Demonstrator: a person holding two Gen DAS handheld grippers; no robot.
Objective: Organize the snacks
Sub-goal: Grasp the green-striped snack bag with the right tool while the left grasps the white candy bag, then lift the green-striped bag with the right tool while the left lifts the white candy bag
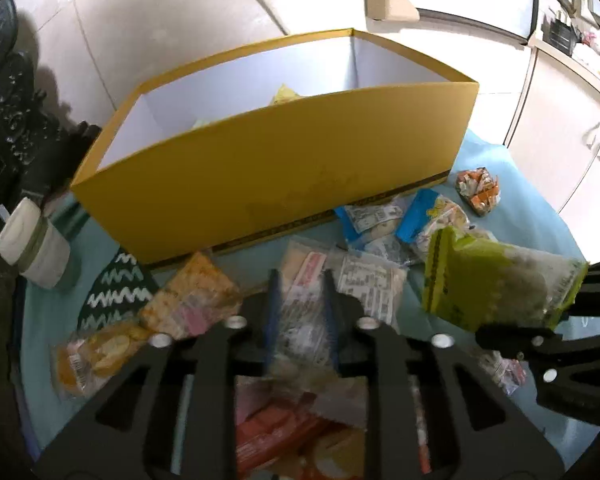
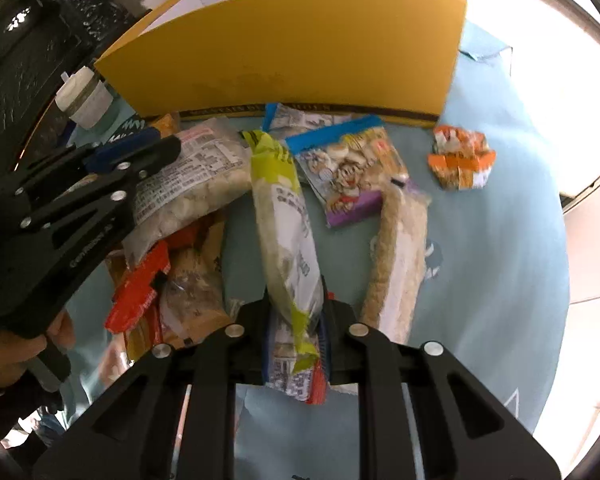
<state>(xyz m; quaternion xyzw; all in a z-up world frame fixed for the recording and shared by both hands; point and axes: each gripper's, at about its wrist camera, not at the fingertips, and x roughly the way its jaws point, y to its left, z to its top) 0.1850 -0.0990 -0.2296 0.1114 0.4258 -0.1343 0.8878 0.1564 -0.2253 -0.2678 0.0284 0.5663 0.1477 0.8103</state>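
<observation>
A yellow cardboard box [image 1: 284, 172] stands open at the back of the blue cloth, with a yellowish packet just showing inside. My right gripper [image 2: 296, 320] is shut on a green-and-white snack bag [image 2: 286, 236] and holds it above the pile; the bag also shows in the left wrist view [image 1: 496, 284]. My left gripper [image 1: 302, 300] is shut on a clear snack packet with pink print [image 1: 302, 312] over the loose snacks. It also shows in the right wrist view [image 2: 140, 148], against a clear bag of white puffs [image 2: 196, 184].
Loose snacks lie in front of the box: a blue-topped cartoon packet [image 2: 352, 168], an orange-and-white packet [image 2: 460, 156], a long cracker pack [image 2: 400, 256], a red packet [image 2: 140, 288], an orange packet [image 1: 192, 296]. A white jar [image 1: 36, 244] stands at left. Cabinets [image 1: 560, 128] stand at right.
</observation>
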